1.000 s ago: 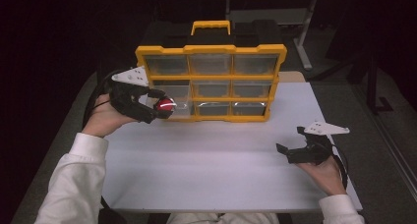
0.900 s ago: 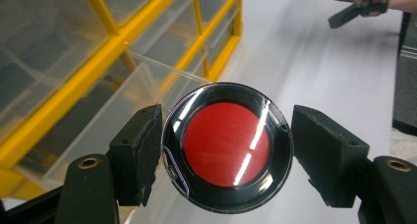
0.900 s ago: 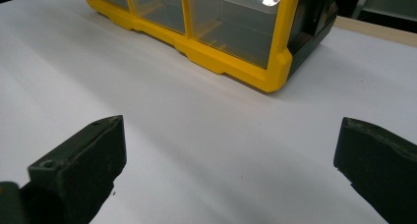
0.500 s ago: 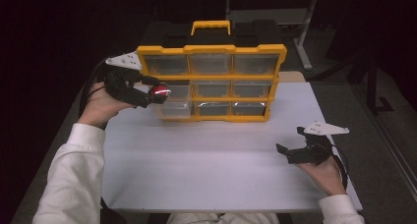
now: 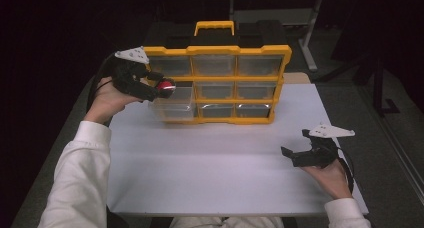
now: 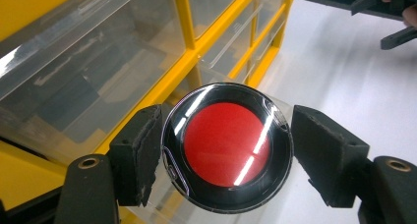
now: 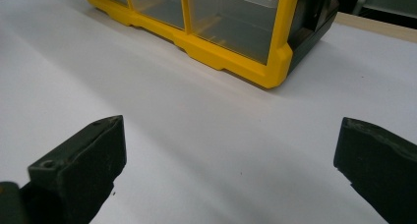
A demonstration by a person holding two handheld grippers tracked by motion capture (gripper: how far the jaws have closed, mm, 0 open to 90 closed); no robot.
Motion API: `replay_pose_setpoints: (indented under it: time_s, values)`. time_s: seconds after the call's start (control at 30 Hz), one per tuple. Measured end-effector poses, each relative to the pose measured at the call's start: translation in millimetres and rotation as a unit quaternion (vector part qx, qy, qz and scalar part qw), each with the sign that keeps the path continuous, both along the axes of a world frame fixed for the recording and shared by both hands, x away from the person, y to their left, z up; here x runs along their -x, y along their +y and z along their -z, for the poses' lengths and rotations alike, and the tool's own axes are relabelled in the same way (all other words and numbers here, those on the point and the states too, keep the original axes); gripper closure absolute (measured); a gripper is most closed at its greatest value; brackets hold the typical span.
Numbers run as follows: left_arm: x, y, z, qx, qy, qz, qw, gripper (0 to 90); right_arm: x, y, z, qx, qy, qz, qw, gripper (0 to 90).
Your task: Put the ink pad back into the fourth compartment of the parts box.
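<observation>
Two jaws of the left hand-held gripper are barely pinching a red-lidded disc over the pulled-out drawer; it risks slipping. The right hand-held gripper is gaping empty.

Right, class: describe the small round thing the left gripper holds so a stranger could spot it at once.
Start at the yellow drawer cabinet at the back of the white table. At its left end, by a pulled-out clear drawer, the left gripper holds a round disc. It has a red centre inside a glossy black ring, the sole red thing among yellow frames and clear drawers.
</observation>
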State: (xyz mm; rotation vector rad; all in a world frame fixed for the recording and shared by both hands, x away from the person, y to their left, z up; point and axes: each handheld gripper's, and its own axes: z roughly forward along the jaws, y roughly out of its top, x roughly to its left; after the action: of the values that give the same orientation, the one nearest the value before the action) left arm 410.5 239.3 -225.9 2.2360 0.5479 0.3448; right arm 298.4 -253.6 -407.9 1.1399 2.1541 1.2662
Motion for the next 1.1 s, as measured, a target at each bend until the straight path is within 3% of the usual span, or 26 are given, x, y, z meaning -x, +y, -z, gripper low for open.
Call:
replay_pose_setpoints:
  time_s: [0.2, 0.33, 0.5, 0.8, 0.87, 1.03, 1.1]
  values:
    - [-7.1, -2.5, 4.3, -0.002, 0.008, 0.001, 1.0000, 29.7, -0.6, 0.6, 1.4, 0.003, 0.001, -0.002, 1.0000, 0.0]
    - [-9.5, -5.8, 8.5, -0.020, 0.010, -0.001, 0.9997, 29.6, -0.1, 0.6, 0.9, 0.003, 0.001, -0.002, 1.0000, 0.0]
    - [-12.1, -7.6, 11.9, -0.026, 0.017, 0.001, 0.9995, 29.7, 0.1, 0.1, 0.9, 0.001, 0.001, -0.002, 1.0000, 0.0]
    - [-9.5, -17.3, 17.3, -0.059, 0.005, 0.017, 0.9981, 29.6, -0.3, 0.2, 1.0, 0.002, 0.002, -0.002, 1.0000, 0.0]
    - [-8.6, -18.6, 18.1, -0.057, 0.005, 0.028, 0.9980, 29.4, -0.5, 0.1, 1.1, 0.002, 0.002, -0.002, 1.0000, 0.0]
    - [0.8, -20.2, 14.7, -0.051, -0.026, 0.023, 0.9981, 12.5, -0.5, 0.5, 1.5, 0.004, 0.002, -0.002, 1.0000, 0.0]
    - [4.9, -20.6, 13.3, -0.055, -0.043, 0.005, 0.9975, 5.1, -0.4, 0.5, 1.2, 0.003, 0.001, -0.003, 1.0000, 0.0]
